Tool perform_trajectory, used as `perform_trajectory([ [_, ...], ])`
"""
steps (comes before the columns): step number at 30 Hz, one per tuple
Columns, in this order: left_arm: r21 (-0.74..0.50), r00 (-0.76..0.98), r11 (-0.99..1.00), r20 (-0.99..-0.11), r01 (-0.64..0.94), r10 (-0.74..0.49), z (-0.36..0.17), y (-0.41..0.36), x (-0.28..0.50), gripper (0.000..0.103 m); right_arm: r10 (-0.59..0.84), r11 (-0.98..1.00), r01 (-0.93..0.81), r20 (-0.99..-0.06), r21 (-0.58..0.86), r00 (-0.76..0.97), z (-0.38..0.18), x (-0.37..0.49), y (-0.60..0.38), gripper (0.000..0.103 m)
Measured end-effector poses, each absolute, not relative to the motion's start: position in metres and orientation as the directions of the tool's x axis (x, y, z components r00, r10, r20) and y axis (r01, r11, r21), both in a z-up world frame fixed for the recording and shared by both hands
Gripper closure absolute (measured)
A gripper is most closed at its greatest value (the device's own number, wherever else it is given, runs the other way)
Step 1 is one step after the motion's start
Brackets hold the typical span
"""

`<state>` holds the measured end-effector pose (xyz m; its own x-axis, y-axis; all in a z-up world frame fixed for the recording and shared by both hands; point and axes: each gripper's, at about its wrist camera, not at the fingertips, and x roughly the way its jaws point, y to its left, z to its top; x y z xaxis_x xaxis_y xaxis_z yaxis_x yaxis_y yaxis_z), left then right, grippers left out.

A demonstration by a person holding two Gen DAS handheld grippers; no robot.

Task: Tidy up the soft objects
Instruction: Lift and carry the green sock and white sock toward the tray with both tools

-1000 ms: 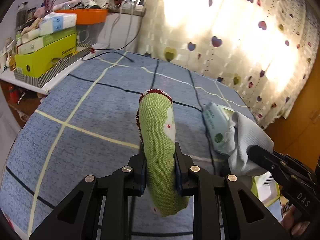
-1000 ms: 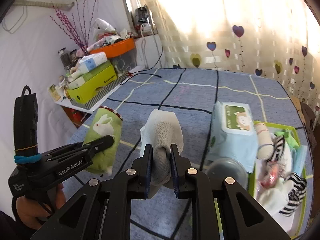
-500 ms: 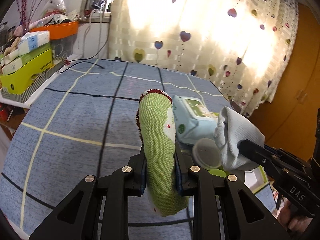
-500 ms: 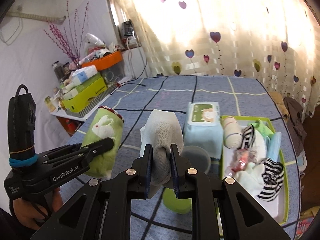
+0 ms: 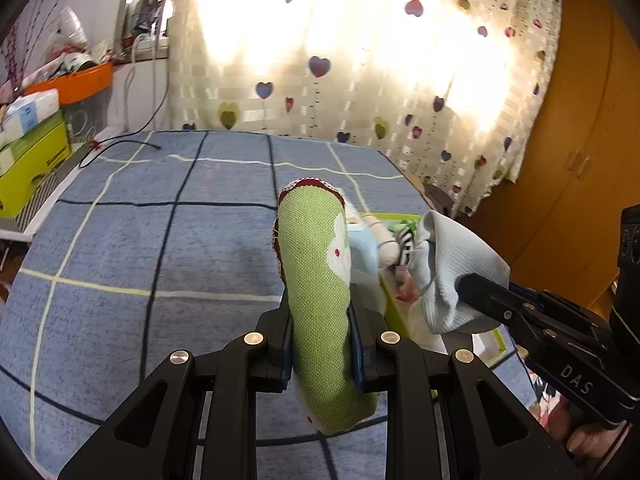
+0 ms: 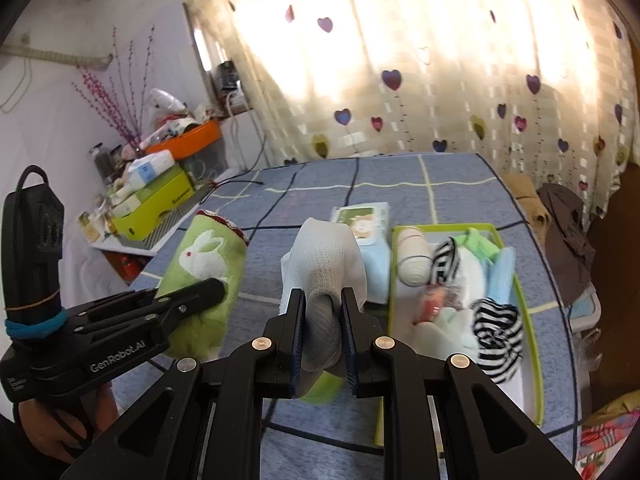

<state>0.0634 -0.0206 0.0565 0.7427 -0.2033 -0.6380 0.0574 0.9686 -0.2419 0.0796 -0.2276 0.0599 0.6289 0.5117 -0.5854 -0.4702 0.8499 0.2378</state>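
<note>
Left tongs (image 5: 320, 344) clamped on green rabbit-print roll (image 5: 316, 280), held upright above blue checked table (image 5: 160, 240). Right tongs (image 6: 322, 332) clamped on white-and-grey sock (image 6: 324, 264), raised just left of green-rimmed tray (image 6: 532, 320) full of rolled socks. Wipes pack (image 6: 364, 220) lying beside tray.

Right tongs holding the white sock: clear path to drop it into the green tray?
Probably yes. The right tongs grip the white sock beside the green tray; nothing blocks the way, though it looks crowded.
</note>
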Motion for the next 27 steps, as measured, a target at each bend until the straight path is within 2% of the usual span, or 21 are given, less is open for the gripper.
perform_trajectory([
  [17, -0.244, 0.696, 0.95, -0.647, 0.197, -0.311, 0.054, -0.086, 0.073, 0.08, 0.415, 0.91, -0.323, -0.594, 0.261, 0.689, 0.05, 0.081, -0.304, 0.087],
  [27, -0.246, 0.632, 0.936, -0.691, 0.251, -0.351, 0.037, -0.118, 0.082, 0.08, 0.389, 0.921, -0.279, -0.627, 0.271, 0.675, 0.032, 0.087, -0.324, 0.087],
])
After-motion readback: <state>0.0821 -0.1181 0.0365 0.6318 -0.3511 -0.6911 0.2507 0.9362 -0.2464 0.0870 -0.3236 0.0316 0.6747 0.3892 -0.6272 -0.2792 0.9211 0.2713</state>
